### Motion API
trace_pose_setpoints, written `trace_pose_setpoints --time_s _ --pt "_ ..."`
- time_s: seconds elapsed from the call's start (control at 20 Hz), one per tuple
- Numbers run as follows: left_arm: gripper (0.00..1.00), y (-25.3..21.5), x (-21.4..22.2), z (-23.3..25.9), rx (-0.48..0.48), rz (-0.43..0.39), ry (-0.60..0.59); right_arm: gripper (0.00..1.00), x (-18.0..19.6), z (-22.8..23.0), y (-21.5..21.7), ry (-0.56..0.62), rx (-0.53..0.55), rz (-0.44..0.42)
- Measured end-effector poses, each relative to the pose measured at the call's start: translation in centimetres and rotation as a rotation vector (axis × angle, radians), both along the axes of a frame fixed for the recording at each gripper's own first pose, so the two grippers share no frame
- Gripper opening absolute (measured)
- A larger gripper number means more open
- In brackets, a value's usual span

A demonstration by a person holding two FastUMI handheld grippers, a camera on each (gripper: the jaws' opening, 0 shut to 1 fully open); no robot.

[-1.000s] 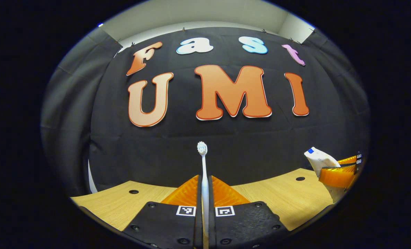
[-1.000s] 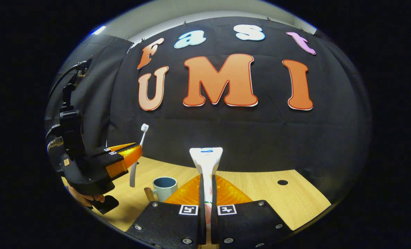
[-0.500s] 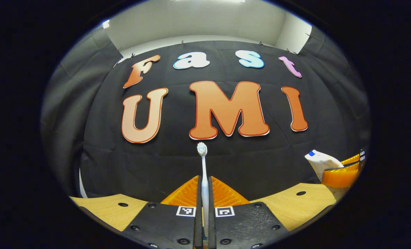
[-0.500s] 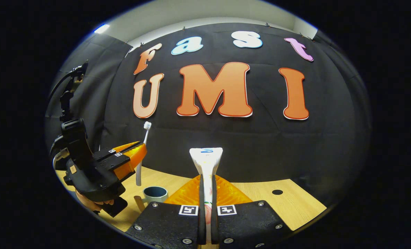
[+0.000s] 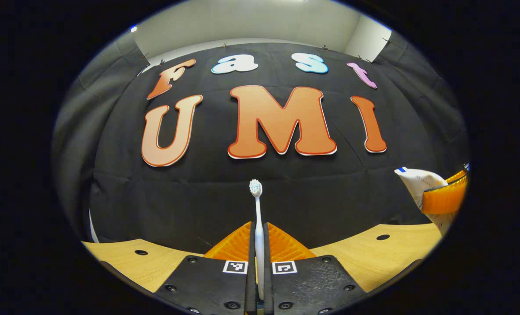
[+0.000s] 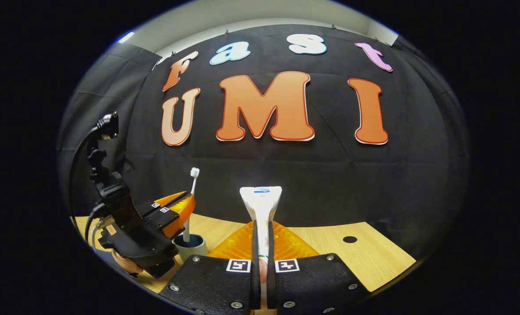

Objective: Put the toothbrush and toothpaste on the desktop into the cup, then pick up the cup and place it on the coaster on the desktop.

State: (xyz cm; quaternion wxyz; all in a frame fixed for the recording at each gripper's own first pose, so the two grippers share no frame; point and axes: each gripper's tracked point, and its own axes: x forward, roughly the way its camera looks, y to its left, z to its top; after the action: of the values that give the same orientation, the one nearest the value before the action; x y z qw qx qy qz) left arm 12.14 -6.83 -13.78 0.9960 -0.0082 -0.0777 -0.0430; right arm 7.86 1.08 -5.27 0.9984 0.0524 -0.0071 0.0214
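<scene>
Toothbrush (image 5: 258,227) stands upright, clamped in the left gripper (image 5: 259,238) jaws — its lower end dips into the blue cup (image 6: 191,246) on the tabletop (image 6: 364,253). The right gripper (image 6: 262,238) jaws clamp the toothpaste tube (image 6: 260,205), held upright above the tabletop beside the cup.

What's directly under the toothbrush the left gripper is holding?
In the right gripper view, the cup sits right below the toothbrush, held by the left gripper. The handle's bottom end appears at the cup's mouth; the cup's inside is hidden.

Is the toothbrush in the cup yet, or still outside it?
Going in. In the right gripper view, the toothbrush, upright in the left claw, has its handle end dipping just inside the cup rim. Not released.
</scene>
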Motion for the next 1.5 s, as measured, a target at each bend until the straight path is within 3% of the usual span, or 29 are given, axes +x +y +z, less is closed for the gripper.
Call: trace_pose_setpoints --time_s 0.55,1.0,1.15,1.3,1.4,1.45,1.5 --pt "0.06 -0.3 0.8 -7.1 -0.042 -0.046 0.174 0.06 0.2 -1.1 0.7 0.034 0.007 0.018" --pt "0.08 1.5 -0.7 -8.8 -0.096 -0.059 0.265 0.06 -0.1 -2.0 2.2 0.067 0.015 0.047" --pt "0.25 1.8 -1.6 -9.6 -0.102 -0.071 0.315 0.06 -0.2 -1.5 2.8 0.058 0.029 0.058" --pt "0.3 2.7 -2.8 -9.5 -0.126 -0.087 0.346 0.06 -0.3 -1.0 3.6 0.048 0.035 0.081" --pt "0.48 3.1 -4.2 -8.5 -0.132 -0.102 0.363 0.06 -0.1 -0.3 4.3 0.041 0.045 0.103" --pt "0.65 3.3 -4.8 -7.9 -0.128 -0.108 0.364 0.06 0.1 0.0 4.7 0.041 0.056 0.116" --pt "0.69 3.7 -5.3 -7.3 -0.112 -0.109 0.367 0.06 0.2 0.2 5.3 0.045 0.065 0.133"
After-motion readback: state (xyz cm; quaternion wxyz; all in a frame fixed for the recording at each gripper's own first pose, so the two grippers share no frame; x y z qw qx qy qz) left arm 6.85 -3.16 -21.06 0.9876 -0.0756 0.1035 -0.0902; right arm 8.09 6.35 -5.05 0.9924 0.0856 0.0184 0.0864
